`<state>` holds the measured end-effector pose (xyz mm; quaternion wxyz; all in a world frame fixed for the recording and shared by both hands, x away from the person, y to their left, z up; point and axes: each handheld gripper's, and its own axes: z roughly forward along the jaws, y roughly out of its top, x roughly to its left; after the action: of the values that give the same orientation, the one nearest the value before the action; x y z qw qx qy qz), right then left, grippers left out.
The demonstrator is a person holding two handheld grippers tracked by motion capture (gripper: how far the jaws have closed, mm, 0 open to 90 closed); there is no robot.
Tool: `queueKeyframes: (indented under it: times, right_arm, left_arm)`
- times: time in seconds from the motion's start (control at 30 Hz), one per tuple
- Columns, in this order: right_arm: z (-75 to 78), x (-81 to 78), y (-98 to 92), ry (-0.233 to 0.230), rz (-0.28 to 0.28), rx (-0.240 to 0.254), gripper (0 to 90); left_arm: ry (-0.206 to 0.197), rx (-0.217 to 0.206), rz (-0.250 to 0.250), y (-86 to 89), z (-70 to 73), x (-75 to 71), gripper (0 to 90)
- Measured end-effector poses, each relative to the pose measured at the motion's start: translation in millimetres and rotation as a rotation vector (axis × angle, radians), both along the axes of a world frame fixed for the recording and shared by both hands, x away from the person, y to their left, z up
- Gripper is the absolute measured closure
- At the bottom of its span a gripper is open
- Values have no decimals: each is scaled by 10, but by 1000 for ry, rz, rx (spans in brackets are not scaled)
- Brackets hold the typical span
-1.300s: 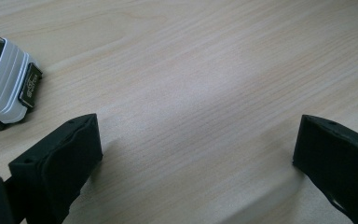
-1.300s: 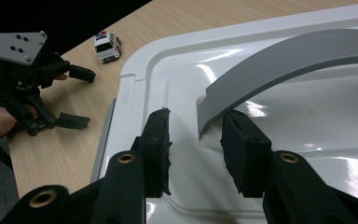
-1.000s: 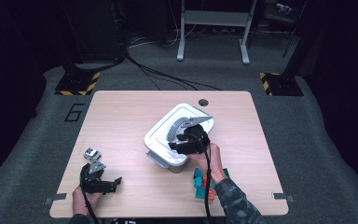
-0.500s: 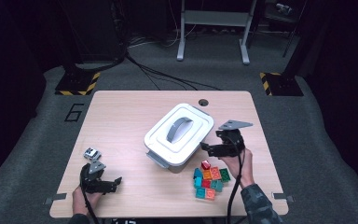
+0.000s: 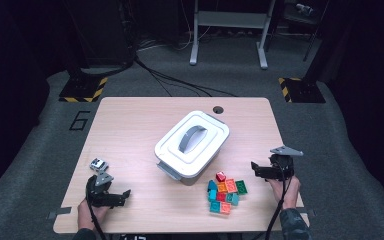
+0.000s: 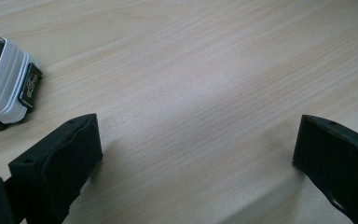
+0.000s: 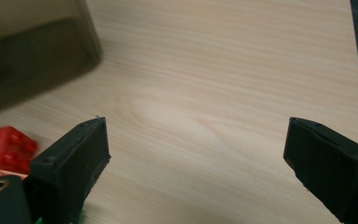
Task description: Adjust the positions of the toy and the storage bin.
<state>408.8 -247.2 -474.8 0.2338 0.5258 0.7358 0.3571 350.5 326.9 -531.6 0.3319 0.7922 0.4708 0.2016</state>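
A white lidded box with a grey handle stands mid-table. Several coloured bricks lie in a cluster in front of it. My right gripper rests low near the table's right edge, to the right of the bricks and pointing left. Its jaws have just been opening and now stand wide, with bare wood between them; a red brick and the box's dark wall show off to its left. My left gripper sits open at the front left over bare table.
A small white toy car stands just behind the left gripper, and its rear shows in the left gripper view. A round cable hole marks the table's far edge. The table ends close to the right gripper.
The right gripper has left the box's lid, swung right and down to the table's right edge, and its jaws have opened. The left gripper has stayed put.
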Motion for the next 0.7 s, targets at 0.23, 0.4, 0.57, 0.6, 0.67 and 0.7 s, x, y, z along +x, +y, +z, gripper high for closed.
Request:
queueKeyframes:
  times: [0.23,0.4,0.57,0.6,0.67,0.7]
  right_arm:
    - [-376,-46,-122,36,-55,-57,0]
    - [-495,-61,-181,30,-82,-73,0]
    - [-531,-31,-176,50,-49,-86,0]
    - [-539,-29,-181,52,-49,-73,0]
    - [-543,-11,-190,63,-47,-60,0]
    - [-542,-9,-181,69,-56,-48,0]
  left_arm:
    - [2,2,-4,3,4,3,9]
    - [-7,-8,6,-6,-4,6,8]
    - [0,-6,7,-8,2,6,8]
    - [-3,-4,20,-21,0,7,8]
    - [-4,-8,37,-38,-2,9,8]
    - [-4,-8,37,-38,-2,9,9]
